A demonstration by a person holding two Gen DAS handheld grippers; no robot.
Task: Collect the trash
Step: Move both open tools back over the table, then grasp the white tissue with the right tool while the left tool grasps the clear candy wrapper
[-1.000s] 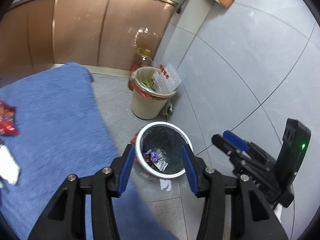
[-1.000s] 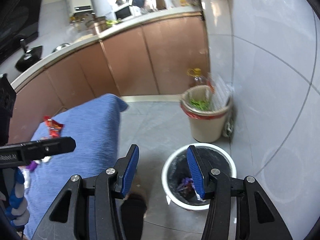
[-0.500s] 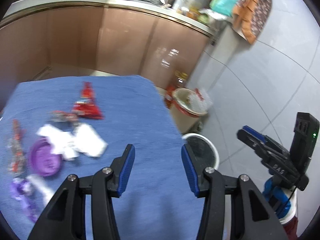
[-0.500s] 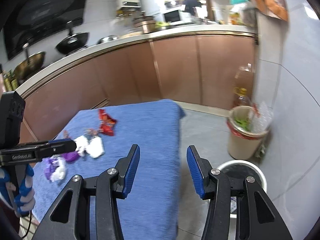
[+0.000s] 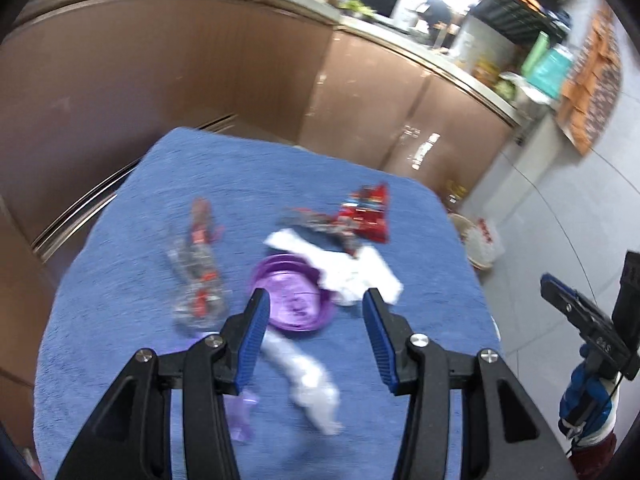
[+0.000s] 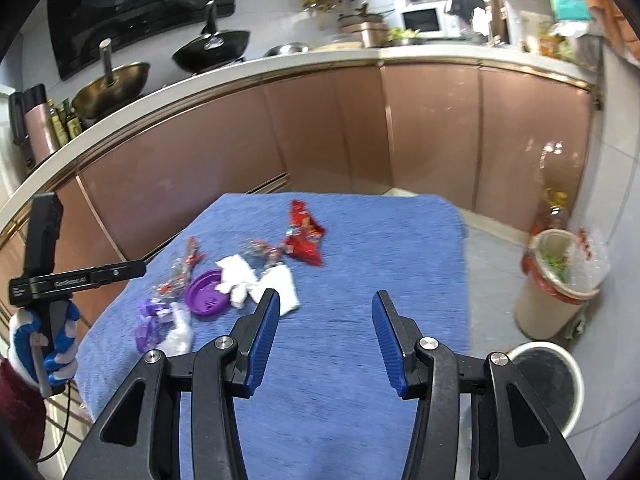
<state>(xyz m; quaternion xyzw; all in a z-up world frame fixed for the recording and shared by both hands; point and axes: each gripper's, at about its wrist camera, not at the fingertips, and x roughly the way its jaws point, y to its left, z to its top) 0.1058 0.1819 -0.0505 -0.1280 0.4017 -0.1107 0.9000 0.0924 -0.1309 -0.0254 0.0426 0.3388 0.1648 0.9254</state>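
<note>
Trash lies on a blue cloth-covered table: a purple lid, white crumpled tissues, a red wrapper, clear wrappers, another white tissue and a purple wrapper. My left gripper is open and empty, just above the purple lid. My right gripper is open and empty over the bare cloth, right of the trash. The purple lid and red wrapper also show there.
A white bin with a black liner stands on the floor right of the table. A beige bin with a red-rimmed bag and an oil bottle stand by the wall. Brown kitchen cabinets run behind.
Both grippers swung left and up, away from the white bin on the floor, to over the table. The left one now hangs over the trash pile.
</note>
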